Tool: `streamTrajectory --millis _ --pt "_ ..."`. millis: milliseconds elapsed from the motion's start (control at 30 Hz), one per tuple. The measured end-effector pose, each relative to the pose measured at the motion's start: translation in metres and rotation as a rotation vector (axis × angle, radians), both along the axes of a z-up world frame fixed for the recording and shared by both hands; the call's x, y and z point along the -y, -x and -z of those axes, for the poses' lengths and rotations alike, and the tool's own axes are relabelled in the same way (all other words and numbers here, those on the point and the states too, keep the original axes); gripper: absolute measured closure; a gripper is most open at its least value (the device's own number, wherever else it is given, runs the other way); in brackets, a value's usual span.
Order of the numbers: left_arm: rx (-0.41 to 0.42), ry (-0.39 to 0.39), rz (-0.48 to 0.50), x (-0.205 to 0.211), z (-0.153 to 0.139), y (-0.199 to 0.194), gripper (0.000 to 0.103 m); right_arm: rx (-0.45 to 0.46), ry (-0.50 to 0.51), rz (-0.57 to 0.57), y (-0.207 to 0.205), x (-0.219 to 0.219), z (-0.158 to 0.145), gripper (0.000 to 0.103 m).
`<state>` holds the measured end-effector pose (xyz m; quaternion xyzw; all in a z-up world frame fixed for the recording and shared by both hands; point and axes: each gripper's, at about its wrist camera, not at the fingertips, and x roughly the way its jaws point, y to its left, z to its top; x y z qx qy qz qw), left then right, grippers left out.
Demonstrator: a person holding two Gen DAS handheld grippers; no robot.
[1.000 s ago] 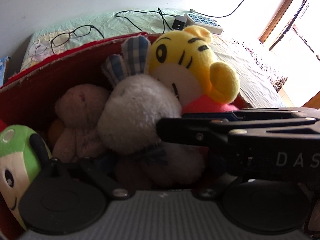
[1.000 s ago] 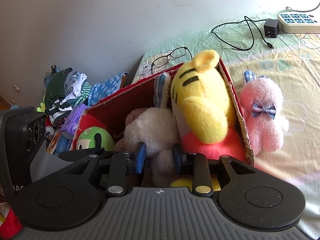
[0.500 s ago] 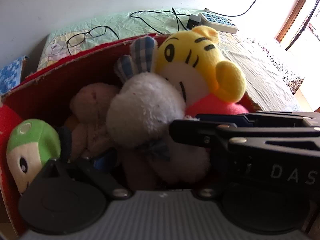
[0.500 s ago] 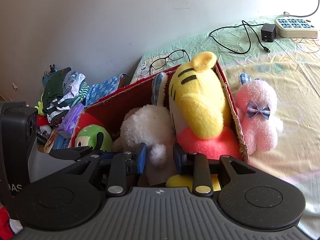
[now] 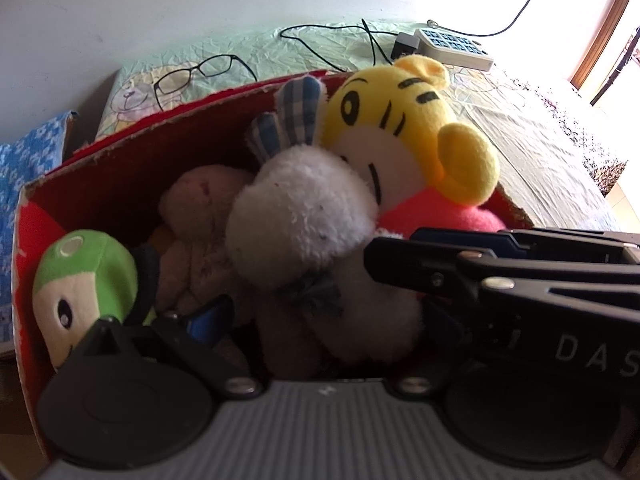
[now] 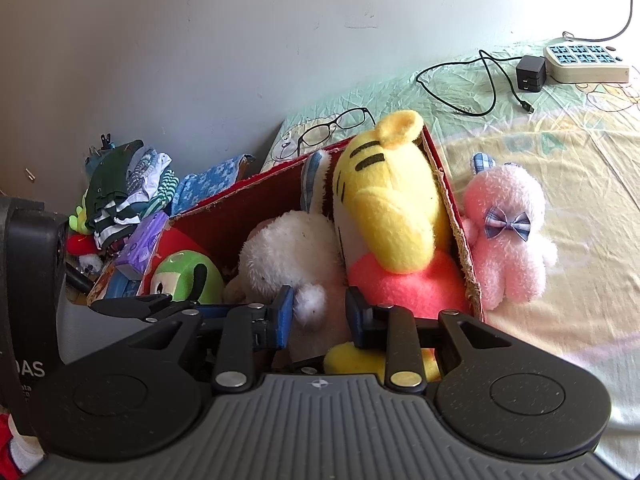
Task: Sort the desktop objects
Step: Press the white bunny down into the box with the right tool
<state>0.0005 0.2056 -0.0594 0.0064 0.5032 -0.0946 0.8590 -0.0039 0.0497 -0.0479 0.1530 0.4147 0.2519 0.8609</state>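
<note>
A red cardboard box (image 5: 120, 168) (image 6: 240, 200) holds several soft toys: a yellow tiger (image 5: 400, 120) (image 6: 384, 208), a white plush rabbit (image 5: 304, 216) (image 6: 288, 248) with checked ears, a beige bear (image 5: 200, 208) and a green-headed toy (image 5: 88, 264) (image 6: 188, 272). My right gripper (image 6: 318, 312) is shut on a fluffy limb of the white rabbit and crosses the left wrist view as a black arm (image 5: 500, 276). My left gripper (image 5: 316, 320) stands wide over the box, one finger (image 5: 208, 320) beside the bear and the other hidden. A pink plush rabbit (image 6: 504, 232) leans outside the box's right wall.
Glasses (image 6: 336, 124) lie on the bedsheet behind the box. A power strip (image 6: 584, 62), a black charger (image 6: 530, 72) and its cable (image 6: 460, 92) are at the far right. Folded clothes (image 6: 124, 184) and small boxes are piled left of the box by the wall.
The left wrist view has tilted, so more of the box's left wall and the green toy show. The right gripper keeps its hold on the white rabbit and has barely moved.
</note>
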Motion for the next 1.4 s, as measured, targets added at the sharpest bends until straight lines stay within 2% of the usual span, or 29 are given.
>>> streamTrajectory --millis 600,833,1400 --pt "0.038 -0.015 -0.022 -0.003 -0.003 0.008 0.001 0.030 -0.002 0.038 0.009 0.001 0.000 0.072" --pt "0.037 0.013 -0.038 -0.009 0.001 0.009 0.000 0.038 0.000 0.055 0.011 -0.001 0.002 0.072" --pt "0.063 0.017 -0.052 -0.008 0.002 0.013 0.000 0.050 -0.002 0.069 0.013 -0.001 0.004 0.072"
